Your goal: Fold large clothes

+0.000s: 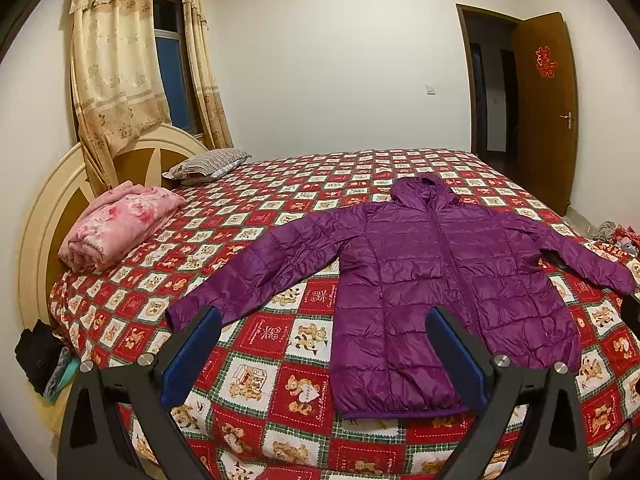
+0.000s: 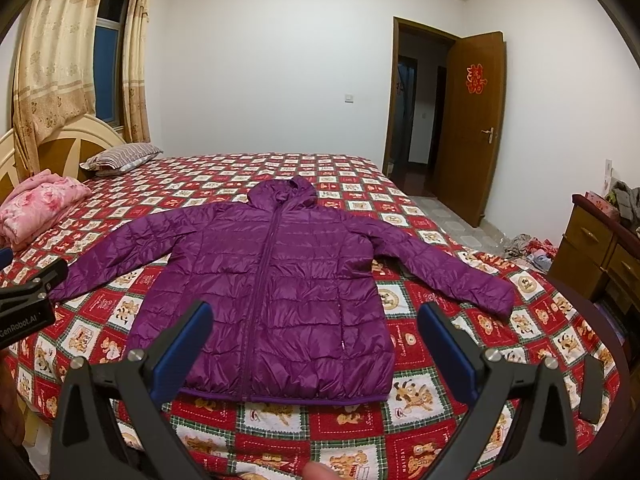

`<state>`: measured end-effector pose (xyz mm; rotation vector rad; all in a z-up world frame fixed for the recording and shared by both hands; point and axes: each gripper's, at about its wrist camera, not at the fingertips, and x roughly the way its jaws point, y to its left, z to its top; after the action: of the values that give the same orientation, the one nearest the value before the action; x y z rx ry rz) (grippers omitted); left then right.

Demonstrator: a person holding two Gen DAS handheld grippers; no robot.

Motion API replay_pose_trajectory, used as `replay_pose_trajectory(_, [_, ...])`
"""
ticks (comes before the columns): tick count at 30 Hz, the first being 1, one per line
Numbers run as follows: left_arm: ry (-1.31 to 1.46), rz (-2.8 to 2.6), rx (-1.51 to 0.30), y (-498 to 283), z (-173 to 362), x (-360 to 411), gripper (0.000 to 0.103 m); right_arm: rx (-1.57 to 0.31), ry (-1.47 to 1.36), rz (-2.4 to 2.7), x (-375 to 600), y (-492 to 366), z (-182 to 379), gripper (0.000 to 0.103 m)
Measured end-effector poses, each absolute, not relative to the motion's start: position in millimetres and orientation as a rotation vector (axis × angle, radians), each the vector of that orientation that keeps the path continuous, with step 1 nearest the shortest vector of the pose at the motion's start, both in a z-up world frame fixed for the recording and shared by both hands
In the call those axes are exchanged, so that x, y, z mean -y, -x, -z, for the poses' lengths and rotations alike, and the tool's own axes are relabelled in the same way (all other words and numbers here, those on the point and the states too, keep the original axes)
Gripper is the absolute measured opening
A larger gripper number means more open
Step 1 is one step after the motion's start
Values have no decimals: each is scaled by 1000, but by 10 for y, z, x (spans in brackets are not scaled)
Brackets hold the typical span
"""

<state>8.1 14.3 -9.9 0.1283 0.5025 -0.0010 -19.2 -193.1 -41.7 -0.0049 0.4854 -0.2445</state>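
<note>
the purple jacket (image 2: 272, 280) lies face up on the bed (image 2: 440, 392), zipped, both sleeves spread outward, which likely presents it flat for the first fold. the left gripper (image 1: 324, 356) and right gripper (image 2: 316, 352) hover above the hem, jaws wide apart, holding and touching nothing.
</note>
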Motion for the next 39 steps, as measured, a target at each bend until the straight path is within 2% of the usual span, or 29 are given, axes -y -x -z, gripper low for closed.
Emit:
replay_pose_trajectory(26, [-176, 28, -487, -269, 228, -30, 102, -525, -24, 234, 2067, 58, 557, 103])
replay_pose_trajectory(35, [-287, -5, -505, -1246, 545, 258, 102, -624, -171, 463, 3439, -413, 984, 103])
replay_pose_trajectory(39, [-316, -25, -548, -1714, 722, 380, 102, -702, -293, 598, 4265, -552, 1256, 95])
